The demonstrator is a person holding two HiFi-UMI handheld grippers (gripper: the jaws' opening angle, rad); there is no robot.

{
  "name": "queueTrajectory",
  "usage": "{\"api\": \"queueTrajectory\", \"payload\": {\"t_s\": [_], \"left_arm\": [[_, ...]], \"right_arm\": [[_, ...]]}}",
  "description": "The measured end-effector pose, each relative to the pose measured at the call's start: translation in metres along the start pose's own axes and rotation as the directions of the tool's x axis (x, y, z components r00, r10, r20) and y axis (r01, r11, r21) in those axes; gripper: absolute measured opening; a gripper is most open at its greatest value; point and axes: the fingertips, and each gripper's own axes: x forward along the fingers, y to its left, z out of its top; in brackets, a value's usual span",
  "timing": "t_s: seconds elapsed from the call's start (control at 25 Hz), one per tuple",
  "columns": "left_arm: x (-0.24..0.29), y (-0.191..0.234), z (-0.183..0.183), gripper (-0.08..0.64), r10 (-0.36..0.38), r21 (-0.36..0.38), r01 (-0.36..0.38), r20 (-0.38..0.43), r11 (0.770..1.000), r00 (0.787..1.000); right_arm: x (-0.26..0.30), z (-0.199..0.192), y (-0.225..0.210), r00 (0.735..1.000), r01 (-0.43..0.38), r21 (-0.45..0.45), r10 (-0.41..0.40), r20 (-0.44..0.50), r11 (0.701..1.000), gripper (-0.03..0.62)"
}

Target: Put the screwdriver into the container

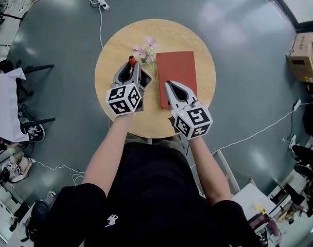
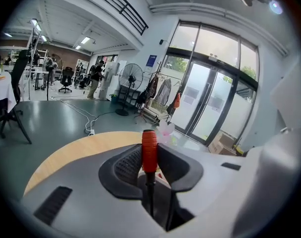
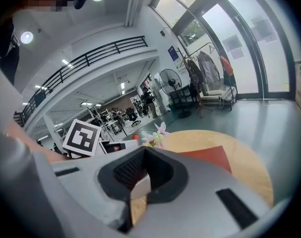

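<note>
Screwdriver (image 2: 149, 152): red handle clamped between the pads of the left hand-held gripper (image 1: 133, 67), dark shaft running back toward the camera, held above the left half of the round surface (image 1: 115, 50). I judge it light and rigid, with a slick shaft, so the handle is the right hold. What I take for the container (image 1: 147, 79) sits just beside. Right hand-held gripper (image 1: 169, 85) is closed and empty over the red mat (image 1: 177, 68).
</note>
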Motion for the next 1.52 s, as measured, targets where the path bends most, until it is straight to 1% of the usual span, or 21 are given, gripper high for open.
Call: {"api": "queueTrajectory", "payload": {"t_s": [0.08, 0.2, 0.32, 0.48, 0.56, 0.76, 0.96, 1.16, 1.24, 1.32, 1.52], "left_arm": [[0.003, 0.006, -0.006, 0.098, 0.018, -0.007, -0.018, -0.023, 1.000, 1.000], [0.006, 0.011, -0.013, 0.098, 0.043, 0.015, -0.042, -0.065, 0.999, 0.997], [0.008, 0.015, -0.017, 0.100, 0.067, 0.030, -0.064, -0.087, 0.997, 0.994], [0.012, 0.016, -0.021, 0.111, 0.062, 0.038, -0.058, -0.117, 0.998, 0.991], [0.013, 0.017, -0.023, 0.161, 0.052, 0.029, -0.049, -0.130, 0.998, 0.990], [0.008, 0.025, -0.027, 0.190, 0.056, 0.021, -0.054, -0.149, 0.998, 0.987], [-0.001, 0.037, -0.034, 0.195, 0.078, 0.010, -0.078, -0.168, 0.997, 0.983], [-0.010, 0.043, -0.037, 0.206, 0.082, 0.011, -0.081, -0.174, 0.997, 0.981], [-0.016, 0.044, -0.034, 0.216, 0.079, 0.031, -0.075, -0.170, 0.997, 0.982], [-0.028, 0.042, -0.026, 0.216, 0.083, 0.077, -0.072, -0.148, 0.994, 0.986], [-0.070, 0.025, 0.004, 0.116, 0.078, 0.222, -0.063, -0.057, 0.973, 0.995]], "right_arm": [[0.002, 0.002, -0.002, 1.000, 0.000, 0.002, 0.000, 0.001, 1.000, 0.000], [0.004, 0.005, -0.002, 1.000, -0.002, 0.005, 0.002, 0.002, 1.000, 0.000], [0.005, 0.005, -0.002, 1.000, -0.004, 0.006, 0.004, 0.001, 1.000, 0.000], [0.005, 0.005, -0.001, 1.000, -0.006, 0.010, 0.006, 0.002, 1.000, 0.000], [0.004, 0.005, -0.001, 1.000, -0.004, 0.011, 0.004, 0.005, 1.000, 0.000], [0.001, 0.006, 0.001, 1.000, -0.007, 0.009, 0.007, 0.008, 1.000, 0.000], [-0.001, 0.006, 0.006, 1.000, -0.016, 0.002, 0.016, 0.012, 1.000, 0.000], [-0.005, 0.008, 0.010, 1.000, -0.020, -0.007, 0.020, 0.020, 1.000, 0.000], [-0.006, 0.010, 0.011, 0.999, -0.016, -0.011, 0.017, 0.028, 1.000, 0.000], [-0.007, 0.015, 0.014, 0.999, -0.015, -0.028, 0.016, 0.038, 0.999, 0.000], [-0.020, 0.035, 0.027, 0.997, -0.022, -0.132, 0.030, 0.064, 0.991, 0.000]]}}
